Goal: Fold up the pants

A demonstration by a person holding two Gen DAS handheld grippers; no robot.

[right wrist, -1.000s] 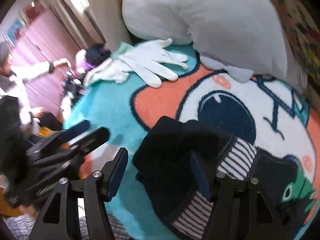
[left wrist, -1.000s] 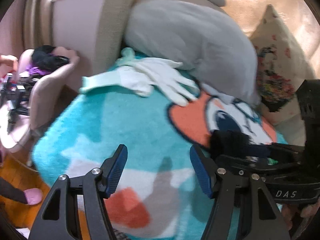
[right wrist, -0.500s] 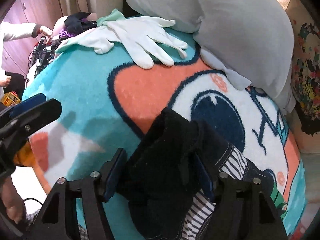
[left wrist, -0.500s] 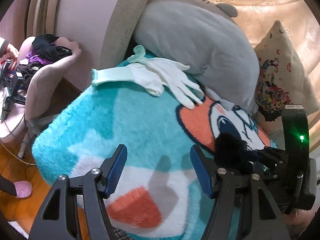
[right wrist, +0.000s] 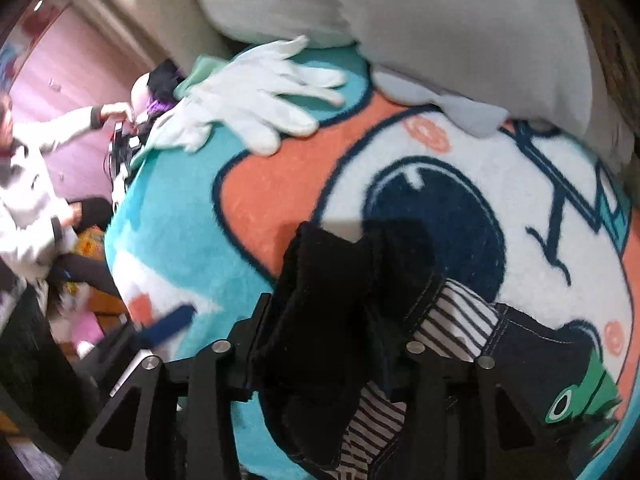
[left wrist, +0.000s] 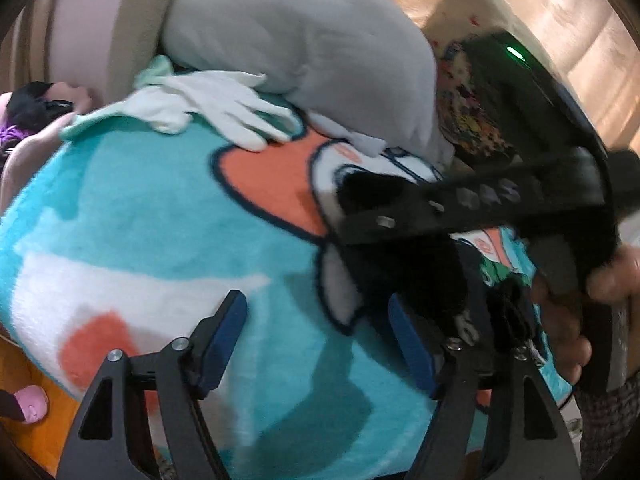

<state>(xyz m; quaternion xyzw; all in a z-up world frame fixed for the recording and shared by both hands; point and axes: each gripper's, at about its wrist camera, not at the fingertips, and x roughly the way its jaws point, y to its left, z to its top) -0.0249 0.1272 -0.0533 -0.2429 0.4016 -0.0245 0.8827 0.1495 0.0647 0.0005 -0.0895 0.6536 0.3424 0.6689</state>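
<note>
Because you needed a layer of the pants (right wrist: 320, 304) lifted clear of the blanket (right wrist: 176, 216) to fold it over, you had your right gripper (right wrist: 320, 344) pinching a bunched handful of the black fabric, its fingers pressed into the cloth on both sides. What remained of the garment, with its striped lining and a green patch, lay on the near right part of the blanket, under and behind that grip. Your left gripper (left wrist: 316, 340) was spread wide and held nothing, poised low over the blanket's near side, just left of the dark cloth; I judged it ready to take a second edge. Seen from the left wrist, your right hand (left wrist: 576, 312) wrapped its tool's handle, the tool angled across toward the left. The white gloves (left wrist: 224, 104) lay far off, beside the grey pillow (left wrist: 304, 36), clear of the fold.
</note>
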